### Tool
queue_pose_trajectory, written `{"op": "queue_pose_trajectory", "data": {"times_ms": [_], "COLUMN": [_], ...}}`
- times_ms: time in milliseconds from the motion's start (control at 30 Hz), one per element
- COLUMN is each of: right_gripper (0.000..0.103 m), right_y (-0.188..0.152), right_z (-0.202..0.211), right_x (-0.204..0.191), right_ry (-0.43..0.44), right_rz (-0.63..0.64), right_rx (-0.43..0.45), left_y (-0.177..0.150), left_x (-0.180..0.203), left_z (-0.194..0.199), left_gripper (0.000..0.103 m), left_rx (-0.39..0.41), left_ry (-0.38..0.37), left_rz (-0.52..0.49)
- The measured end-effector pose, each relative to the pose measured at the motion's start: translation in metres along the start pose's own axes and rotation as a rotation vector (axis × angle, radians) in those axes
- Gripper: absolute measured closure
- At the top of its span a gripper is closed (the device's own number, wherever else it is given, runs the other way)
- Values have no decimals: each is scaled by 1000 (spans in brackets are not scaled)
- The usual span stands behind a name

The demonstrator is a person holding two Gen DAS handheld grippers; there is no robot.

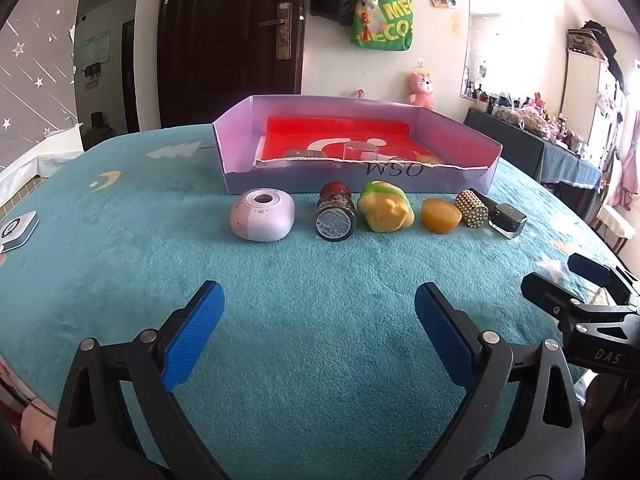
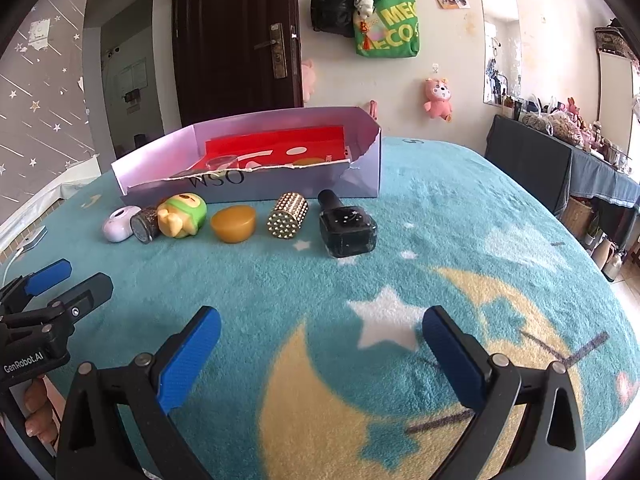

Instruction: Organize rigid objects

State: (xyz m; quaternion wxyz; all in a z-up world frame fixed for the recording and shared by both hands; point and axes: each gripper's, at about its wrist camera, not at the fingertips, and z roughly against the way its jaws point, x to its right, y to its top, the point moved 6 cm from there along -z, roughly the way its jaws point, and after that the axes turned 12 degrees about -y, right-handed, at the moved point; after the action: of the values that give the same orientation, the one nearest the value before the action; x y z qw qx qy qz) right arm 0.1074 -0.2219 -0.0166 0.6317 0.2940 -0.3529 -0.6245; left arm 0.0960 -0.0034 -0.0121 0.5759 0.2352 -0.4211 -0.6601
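**Both grippers wide and empty, first pick not yet made**

Nearest the cameras, the left gripper (image 1: 320, 340) and the right gripper (image 2: 322, 354) hover low over the teal blanket (image 1: 320, 264), side by side, each pointing forward at the row of objects. Both are released: the blue pads stand far apart with nothing between them. Part of a hand shows gripping the left handle at the lower left of the right wrist view.

Ahead of the left gripper, well apart from its tips, the row runs left to right: a pale lilac rounded case (image 1: 262, 216), a jar on its side with its base facing the camera (image 1: 335, 216), a green and yellow figure toy (image 1: 385, 212), and an amber dome (image 1: 441, 216). Ahead and left of the right gripper lie a studded gold cylinder (image 2: 287, 215) and a black bottle (image 2: 347, 230).

Beyond the row, touching or just behind it, sits the shallow lilac box (image 1: 256, 184) with a red lining; a few items seem to lie inside, too low to identify.

The job is likely to move the row into the box. Each gripper would do best taking its nearest end piece. Close across the narrow width of each item. The lying jar and cylinder may roll, so clamp across their round sides. Lift clear of the torn front wall before lowering.
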Motion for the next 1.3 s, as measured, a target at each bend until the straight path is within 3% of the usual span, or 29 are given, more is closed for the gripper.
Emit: {"op": "queue_pose_trajectory", "data": {"times_ms": [367, 600, 867, 933, 1033, 1167, 1267, 1300], "right_gripper": [0, 0, 1, 6, 14, 17, 31, 37], "right_y": [25, 49, 65, 68, 69, 67, 65, 64], "right_z": [-1, -26, -56, -60, -68, -73, -82, -85], "right_x": [8, 14, 26, 27, 25, 18, 15, 14], "right_ry": [-16, -13, 6, 26, 25, 52, 65, 81], "right_rz": [20, 41, 38, 36, 71, 100, 117, 117], "right_rx": [-2, -98, -183, -185, -203, -219, -246, -260], "left_y": [30, 49, 63, 63, 65, 66, 65, 65], "left_x": [-24, -45, -59, -60, -61, -59, -58, -58], "left_z": [-1, -20, -47, -52, -59, -65, -69, -69], "left_gripper": [6, 6, 9, 15, 16, 20, 23, 29], "left_rx": [-27, -112, -192, -207, -230, -248, -261, -264], "left_ry": [67, 90, 56, 51, 41, 28, -1, -7], "left_rz": [16, 1, -29, -36, -41, -51, -46, -44]}}
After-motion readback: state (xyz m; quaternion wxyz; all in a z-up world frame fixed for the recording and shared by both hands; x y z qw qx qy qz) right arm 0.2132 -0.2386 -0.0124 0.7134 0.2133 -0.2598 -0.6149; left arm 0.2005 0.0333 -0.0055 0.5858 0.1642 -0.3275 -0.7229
